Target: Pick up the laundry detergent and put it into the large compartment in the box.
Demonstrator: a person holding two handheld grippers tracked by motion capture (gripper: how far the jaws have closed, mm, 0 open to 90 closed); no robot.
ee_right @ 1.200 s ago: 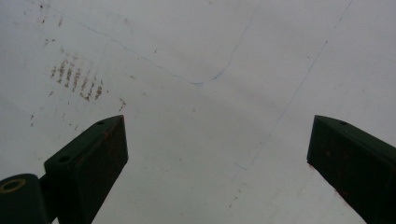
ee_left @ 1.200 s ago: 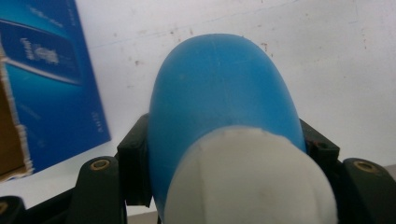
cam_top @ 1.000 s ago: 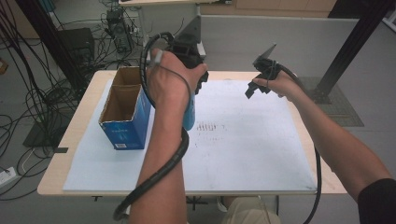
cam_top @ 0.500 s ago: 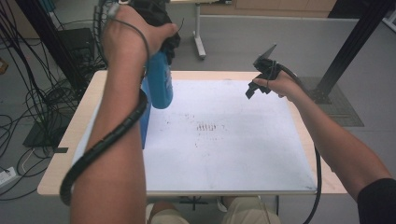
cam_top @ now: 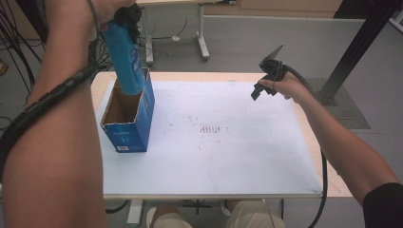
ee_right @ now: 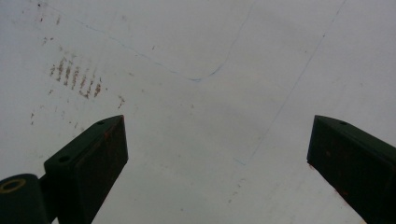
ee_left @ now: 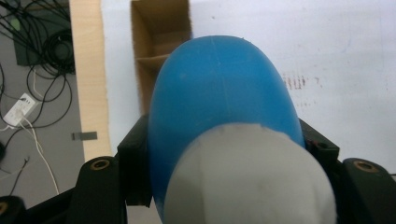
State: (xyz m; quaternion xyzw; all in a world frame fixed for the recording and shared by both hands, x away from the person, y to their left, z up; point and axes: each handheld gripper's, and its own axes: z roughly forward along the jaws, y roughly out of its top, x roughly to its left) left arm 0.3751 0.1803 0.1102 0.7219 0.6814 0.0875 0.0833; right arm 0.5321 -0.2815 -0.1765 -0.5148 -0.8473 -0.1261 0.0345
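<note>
A blue bottle [cam_top: 124,57] with a pale cap hangs upright from my left gripper [cam_top: 126,14], which is shut on its upper end. Its lower end is at the mouth of an open blue cardboard box [cam_top: 128,128] standing at the left of the table. In the left gripper view the blue bottle [ee_left: 224,112] sits between the jaws of the left gripper [ee_left: 224,144], with the brown inside of the box [ee_left: 159,32] below. My right gripper [cam_top: 266,71] hovers over the table's back right. In the right gripper view the right gripper [ee_right: 217,154] stands open and holds nothing.
A white sheet [cam_top: 237,161] covers the wooden table, with brown smudges [cam_top: 209,129] near its middle. Cables [cam_top: 9,71] lie on the floor at the left. A black post [cam_top: 356,47] slants at the back right. Another table's legs [cam_top: 202,33] stand behind.
My left gripper lifted the blue bottle from table level beside the box, raised it high, and now holds it over the box's opening. The right gripper has stayed in place.
</note>
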